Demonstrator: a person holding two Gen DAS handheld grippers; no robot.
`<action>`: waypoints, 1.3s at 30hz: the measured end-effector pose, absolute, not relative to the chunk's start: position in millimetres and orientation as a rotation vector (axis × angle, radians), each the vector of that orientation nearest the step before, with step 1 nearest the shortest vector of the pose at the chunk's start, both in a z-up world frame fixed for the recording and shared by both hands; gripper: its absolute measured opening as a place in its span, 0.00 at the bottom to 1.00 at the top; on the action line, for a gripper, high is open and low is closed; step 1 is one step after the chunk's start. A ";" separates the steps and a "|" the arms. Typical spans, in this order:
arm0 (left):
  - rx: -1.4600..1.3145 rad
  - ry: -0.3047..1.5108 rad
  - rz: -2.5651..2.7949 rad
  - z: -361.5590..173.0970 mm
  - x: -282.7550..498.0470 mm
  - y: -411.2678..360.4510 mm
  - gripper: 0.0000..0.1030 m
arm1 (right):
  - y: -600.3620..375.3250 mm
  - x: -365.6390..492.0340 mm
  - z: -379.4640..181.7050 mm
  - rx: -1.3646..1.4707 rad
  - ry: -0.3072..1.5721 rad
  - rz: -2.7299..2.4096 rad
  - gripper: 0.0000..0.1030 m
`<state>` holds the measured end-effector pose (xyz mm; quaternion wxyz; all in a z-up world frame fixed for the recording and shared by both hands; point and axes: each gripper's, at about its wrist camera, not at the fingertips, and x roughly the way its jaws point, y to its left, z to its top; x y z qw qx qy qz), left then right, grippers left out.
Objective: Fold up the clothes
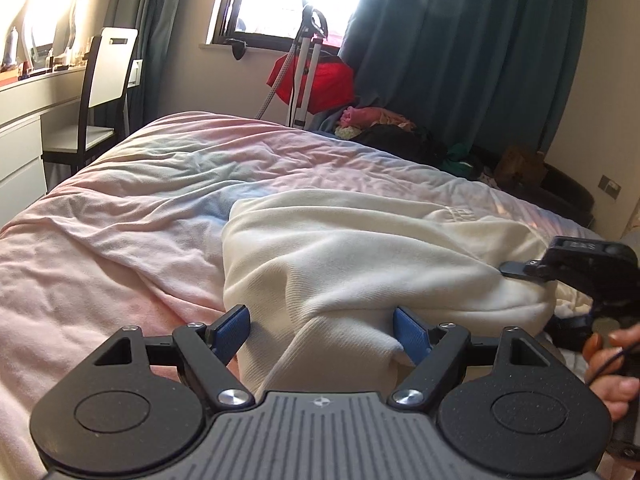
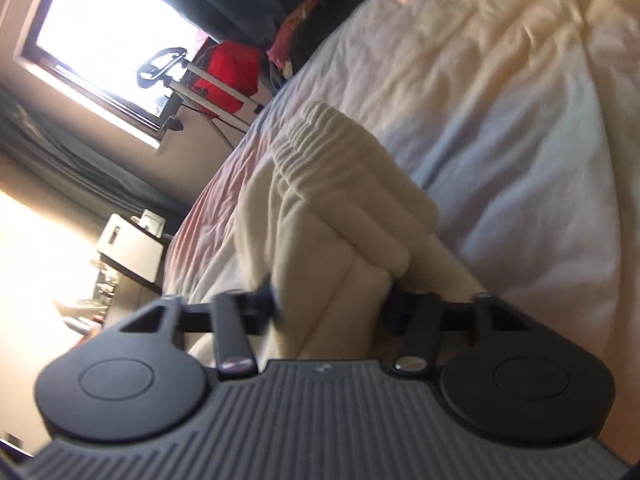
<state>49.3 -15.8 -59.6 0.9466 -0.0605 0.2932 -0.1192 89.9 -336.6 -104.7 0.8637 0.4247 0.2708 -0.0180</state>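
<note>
A cream sweatshirt lies folded on the bed. My left gripper has its blue-padded fingers spread wide, with a fold of the sweatshirt bunched between them. My right gripper shows at the right edge of the left wrist view, resting on the sweatshirt's right side. In the right wrist view, which is rolled sideways and blurred, my right gripper has the thick folded edge of the sweatshirt between its fingers, ribbed cuff sticking out ahead.
The bed has a rumpled pink and pale-blue duvet. A chair and white desk stand at the far left. A red bag, a metal stand and a heap of clothes lie beyond the bed under the window.
</note>
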 end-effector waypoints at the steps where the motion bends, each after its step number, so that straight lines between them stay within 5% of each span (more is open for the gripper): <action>1: -0.120 0.593 -0.245 -59.2 48.2 -16.4 0.78 | -333.2 86.2 -96.0 0.855 0.528 -0.030 0.23; 7: -0.089 0.573 -0.261 -56.4 39.6 -20.4 0.82 | -323.2 46.6 -51.2 0.706 0.374 -0.043 0.18; 12: -0.063 0.578 -0.277 -57.0 34.8 -25.8 0.82 | -346.8 47.8 -88.3 0.806 0.572 -0.143 0.22; 16: -0.075 0.596 -0.278 -59.8 36.2 -24.8 0.82 | -342.7 46.7 -76.4 0.769 0.552 -0.124 0.26; 19: -0.091 0.608 -0.277 -61.2 37.1 -22.3 0.82 | -330.5 48.6 -70.6 0.653 0.565 -0.105 0.53; 21: -0.098 0.615 -0.276 -62.0 38.1 -21.7 0.82 | -331.4 49.4 -81.6 0.668 0.611 -0.103 0.61; 26: -0.089 0.643 -0.281 -64.4 42.0 -23.9 0.83 | -334.8 50.8 -89.2 0.660 0.683 -0.138 0.62; 30: -0.078 0.649 -0.279 -65.5 42.8 -25.8 0.84 | -327.1 51.3 -89.7 0.556 0.706 -0.200 0.87; 35: -0.076 0.649 -0.284 -65.3 43.4 -26.0 0.84 | -339.9 58.6 -109.5 0.663 0.733 -0.168 0.86; 39: -0.141 0.677 -0.303 -58.9 45.1 -16.5 0.84 | -360.3 67.9 -136.6 0.918 0.743 -0.120 1.00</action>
